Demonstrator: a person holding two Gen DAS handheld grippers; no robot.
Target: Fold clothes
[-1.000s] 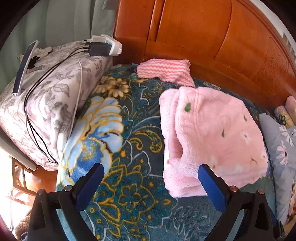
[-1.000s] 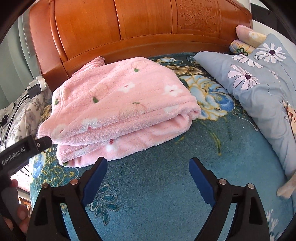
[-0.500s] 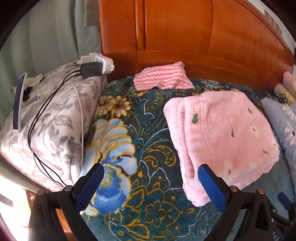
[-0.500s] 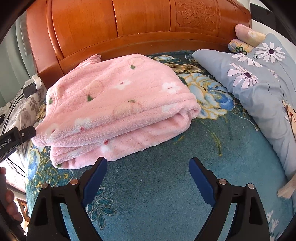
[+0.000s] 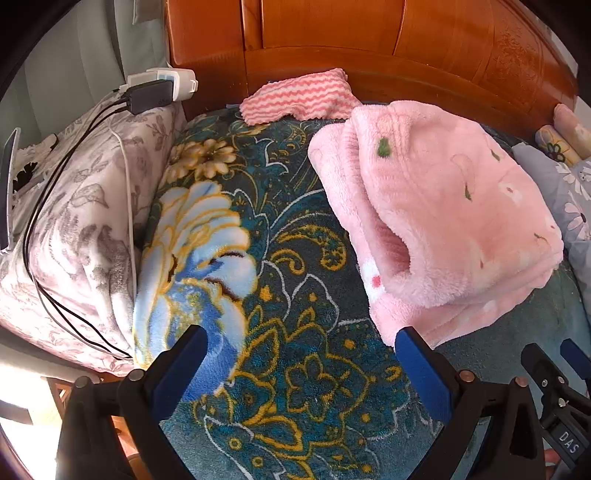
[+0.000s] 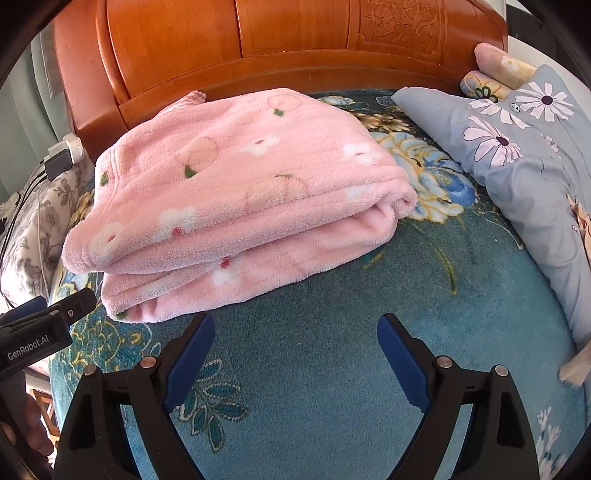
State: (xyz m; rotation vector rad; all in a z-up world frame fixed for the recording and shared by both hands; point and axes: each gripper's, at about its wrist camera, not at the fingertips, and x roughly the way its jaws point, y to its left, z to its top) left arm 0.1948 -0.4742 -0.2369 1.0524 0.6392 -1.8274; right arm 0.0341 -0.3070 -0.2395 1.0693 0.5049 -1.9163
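Note:
A folded pink fleece garment (image 6: 236, 199) with flower and peach prints lies on the teal floral blanket (image 6: 332, 369), near the wooden headboard. It also shows in the left wrist view (image 5: 443, 221), at the right. My left gripper (image 5: 301, 343) is open and empty, over the blanket to the left of the garment's near corner. My right gripper (image 6: 295, 332) is open and empty, just in front of the garment's near edge. The left gripper's body (image 6: 37, 332) shows at the left edge of the right wrist view.
A pink-and-white zigzag cloth (image 5: 299, 98) lies by the headboard (image 5: 369, 33). A grey floral pillow (image 5: 81, 206) with chargers and cables (image 5: 151, 94) sits at the left. A blue-grey daisy pillow (image 6: 524, 155) lies at the right.
The left gripper has swung back towards the garment, which now looks larger and nearer. The right gripper has moved slightly closer to the garment's near edge. Both stay open.

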